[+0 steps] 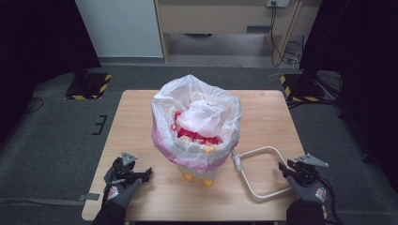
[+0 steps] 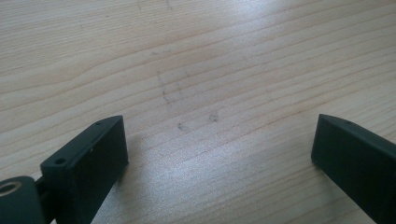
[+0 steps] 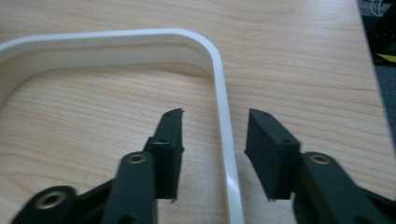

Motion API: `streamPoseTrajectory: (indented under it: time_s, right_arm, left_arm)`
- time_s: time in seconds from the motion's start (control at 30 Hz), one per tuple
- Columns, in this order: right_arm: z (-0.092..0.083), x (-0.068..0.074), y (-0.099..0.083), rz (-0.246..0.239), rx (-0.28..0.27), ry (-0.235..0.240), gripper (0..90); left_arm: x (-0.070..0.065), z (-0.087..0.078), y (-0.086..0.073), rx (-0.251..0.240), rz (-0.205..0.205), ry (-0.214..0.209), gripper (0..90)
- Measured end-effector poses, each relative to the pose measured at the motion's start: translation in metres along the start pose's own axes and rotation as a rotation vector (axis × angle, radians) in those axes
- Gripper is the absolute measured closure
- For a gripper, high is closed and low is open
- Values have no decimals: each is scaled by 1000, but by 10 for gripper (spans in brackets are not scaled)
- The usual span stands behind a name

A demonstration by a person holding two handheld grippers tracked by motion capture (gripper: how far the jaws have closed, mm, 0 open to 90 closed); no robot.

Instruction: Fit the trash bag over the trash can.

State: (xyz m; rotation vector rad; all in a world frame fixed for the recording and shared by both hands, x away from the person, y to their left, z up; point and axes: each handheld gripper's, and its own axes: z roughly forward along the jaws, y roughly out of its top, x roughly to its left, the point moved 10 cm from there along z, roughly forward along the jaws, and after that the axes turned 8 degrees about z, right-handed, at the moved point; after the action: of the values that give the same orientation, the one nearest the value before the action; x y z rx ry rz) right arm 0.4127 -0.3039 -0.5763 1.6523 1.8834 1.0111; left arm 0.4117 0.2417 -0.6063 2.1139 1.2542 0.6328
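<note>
A small bin stands mid-table, lined with a white plastic bag that bulges over its rim and holds red and yellow scraps. A white loop handle lies flat on the table to the bin's right, joined at the bin's side. My right gripper is open at the loop's right side; in the right gripper view the white handle bar runs between its jaws without touching either. My left gripper rests low at the front left, open over bare wood, nothing between its jaws.
The wooden table stands on grey carpet. Black stand bases with yellow-striped edges sit at the far left and far right. A light cabinet with cables is behind the table.
</note>
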Motion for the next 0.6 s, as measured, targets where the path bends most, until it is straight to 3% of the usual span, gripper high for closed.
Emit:
streamPoseTrajectory:
  time_s: [0.13, 0.2, 0.23, 0.33, 0.43, 0.53, 0.6]
  right_arm:
    - [0, -2, -9, 0, 59, 5, 754]
    - [3, -4, -9, -28, 63, 2, 822]
    - [4, -3, -8, -14, 64, 13, 834]
    - [9, -1, -4, -38, 57, 26, 843]
    - [21, 2, 5, -99, 49, 37, 844]
    - [34, 10, 19, -151, -2, 78, 823]
    - [36, 13, 27, -139, -41, 83, 754]
  left_arm:
    - [0, 0, 0, 1, 1, -1, 24]
    - [0, 0, 0, 0, 1, -1, 23]
    - [0, 0, 0, 0, 1, -1, 23]
    - [0, 0, 0, 1, 2, -1, 22]
    - [0, 0, 0, 1, 1, -1, 20]
    - [0, 0, 0, 2, 2, -2, 19]
    - [0, 0, 0, 2, 2, -2, 19]
